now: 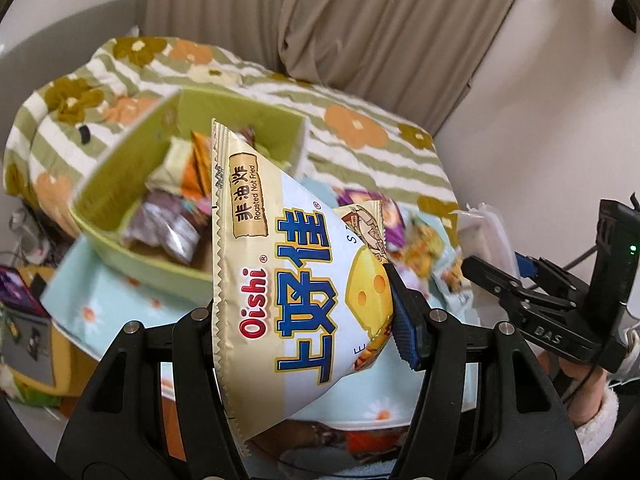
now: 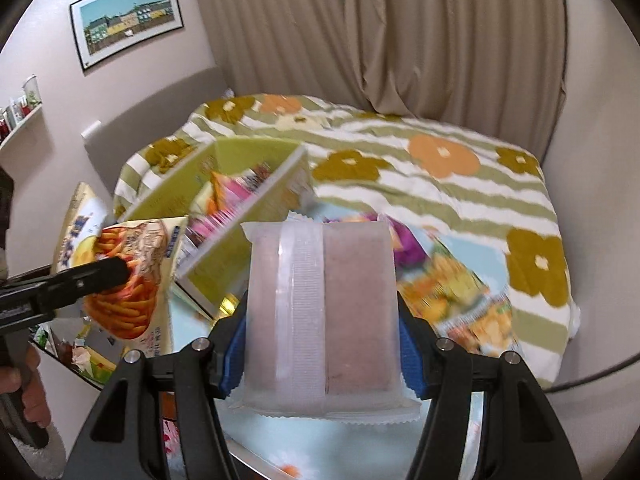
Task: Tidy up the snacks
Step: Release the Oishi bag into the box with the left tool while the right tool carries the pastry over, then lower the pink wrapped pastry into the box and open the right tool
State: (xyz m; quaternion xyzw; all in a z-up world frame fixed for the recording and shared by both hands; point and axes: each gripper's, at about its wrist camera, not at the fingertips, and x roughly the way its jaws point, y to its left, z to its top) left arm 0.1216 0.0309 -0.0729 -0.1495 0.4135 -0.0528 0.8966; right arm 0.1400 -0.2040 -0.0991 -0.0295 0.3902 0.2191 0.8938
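Observation:
My left gripper (image 1: pixel 308 320) is shut on a white and cream Oishi snack bag (image 1: pixel 288 264), held above the table just right of the green box (image 1: pixel 132 168). The box holds several snack packets (image 1: pixel 172 216). My right gripper (image 2: pixel 320 340) is shut on a clear wrapped pinkish snack bar pack (image 2: pixel 324 312), held above the table in front of the green box (image 2: pixel 248 216). The right gripper shows at the right of the left wrist view (image 1: pixel 520 292). The left gripper and its Oishi bag (image 2: pixel 128 272) show at the left of the right wrist view.
More snack bags lie on the light blue flowered tablecloth (image 1: pixel 120 296), right of the box (image 2: pixel 452 280). A bed with a green striped flowered blanket (image 2: pixel 440 168) lies behind the table. Curtains (image 2: pixel 380 32) hang behind it. A clear bag (image 1: pixel 484 236) sits at the table's right.

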